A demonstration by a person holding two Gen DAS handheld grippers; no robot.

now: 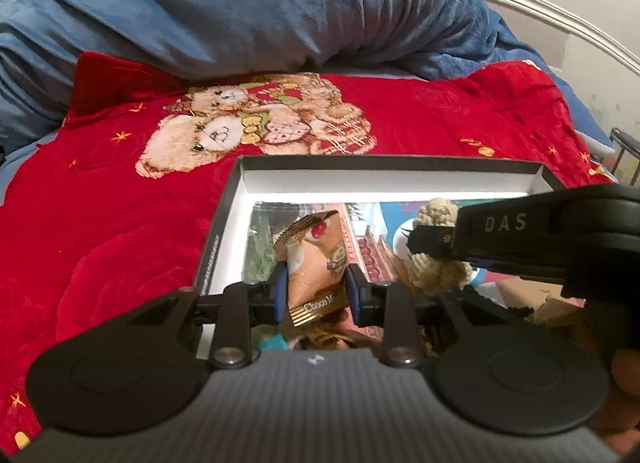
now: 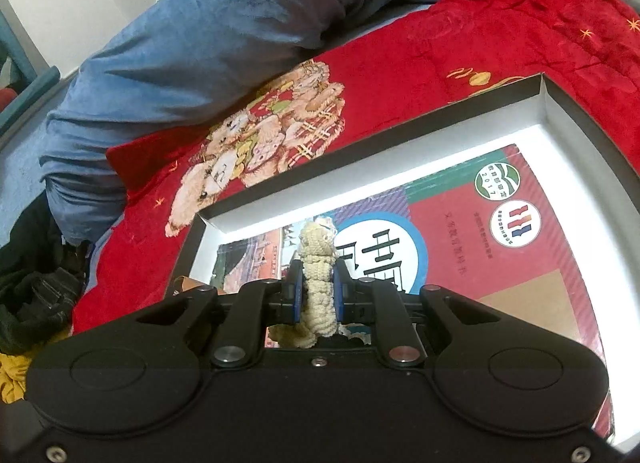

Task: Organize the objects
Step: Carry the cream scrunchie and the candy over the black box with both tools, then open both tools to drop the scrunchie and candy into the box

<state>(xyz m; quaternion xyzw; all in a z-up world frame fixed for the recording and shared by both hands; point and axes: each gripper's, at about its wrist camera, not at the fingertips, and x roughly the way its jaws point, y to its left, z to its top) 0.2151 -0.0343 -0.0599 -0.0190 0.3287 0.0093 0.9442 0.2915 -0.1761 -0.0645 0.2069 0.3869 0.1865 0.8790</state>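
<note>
My left gripper [image 1: 316,295] is shut on an orange Choco snack packet [image 1: 316,263] and holds it over the left part of an open black box with white inside walls [image 1: 384,177]. My right gripper [image 2: 318,295] is shut on a cream knitted piece [image 2: 318,283], also over the box [image 2: 360,191]; it shows in the left wrist view [image 1: 436,267] at the right, with the right gripper [image 1: 430,241] around it. A red schoolbook [image 2: 500,247] lies flat in the box; it also shows in the left wrist view [image 1: 372,251].
The box rests on a red teddy-bear blanket [image 1: 120,199] on a bed. A rolled blue blanket [image 1: 260,11] lies behind it. A white bed rail [image 1: 560,19] runs at the back right. Dark clothes [image 2: 36,299] lie at the left.
</note>
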